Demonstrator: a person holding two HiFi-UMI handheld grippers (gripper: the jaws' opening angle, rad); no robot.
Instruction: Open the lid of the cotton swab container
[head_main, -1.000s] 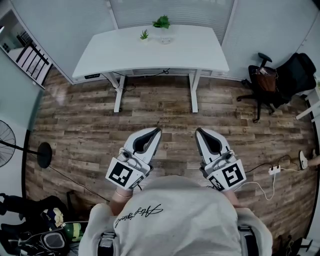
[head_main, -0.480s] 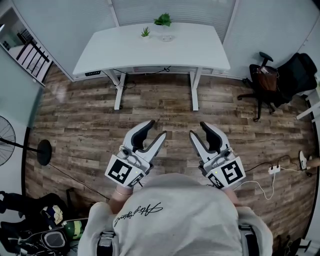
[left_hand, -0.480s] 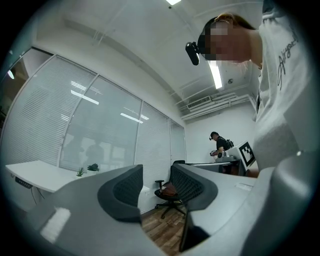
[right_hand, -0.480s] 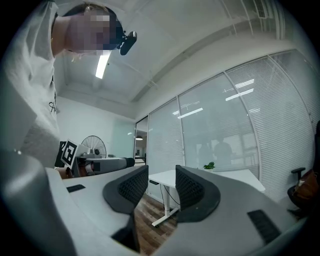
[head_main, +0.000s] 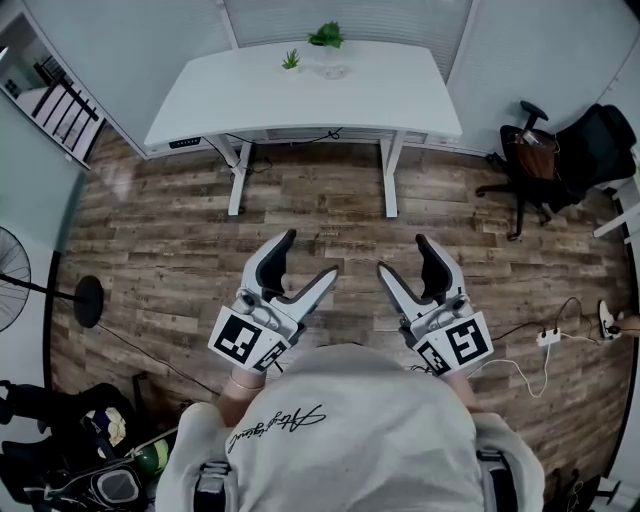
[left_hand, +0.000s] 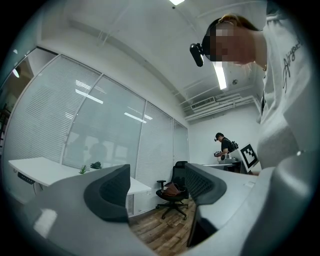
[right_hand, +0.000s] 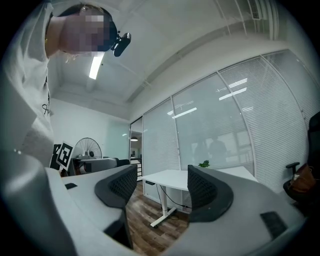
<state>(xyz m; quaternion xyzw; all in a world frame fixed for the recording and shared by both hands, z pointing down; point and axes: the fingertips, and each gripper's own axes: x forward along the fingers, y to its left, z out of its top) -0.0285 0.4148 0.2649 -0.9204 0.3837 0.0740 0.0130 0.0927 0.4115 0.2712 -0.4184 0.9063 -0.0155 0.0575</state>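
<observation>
Head view first: a wood-plank floor (head_main: 330, 215) is shown, and one white desk (head_main: 300, 100) is set against the blind-covered glass wall at the far side. Two green plants are counted on the desk's far edge, a small plant (head_main: 291, 61) and a larger plant (head_main: 327, 35). One clear vessel (head_main: 333, 71) is seen just beside the larger one; whether it is the cotton swab container cannot be told at this size. One black office chair (head_main: 560, 155) is parked at the right, one standing fan (head_main: 12, 290) at the left. Two tools are held over the floor, well apart from the desk. The left tool (head_main: 310, 254) and the right tool (head_main: 404, 254) have just been opening, and both are released, spread wide with nothing caught between the jaws.
</observation>
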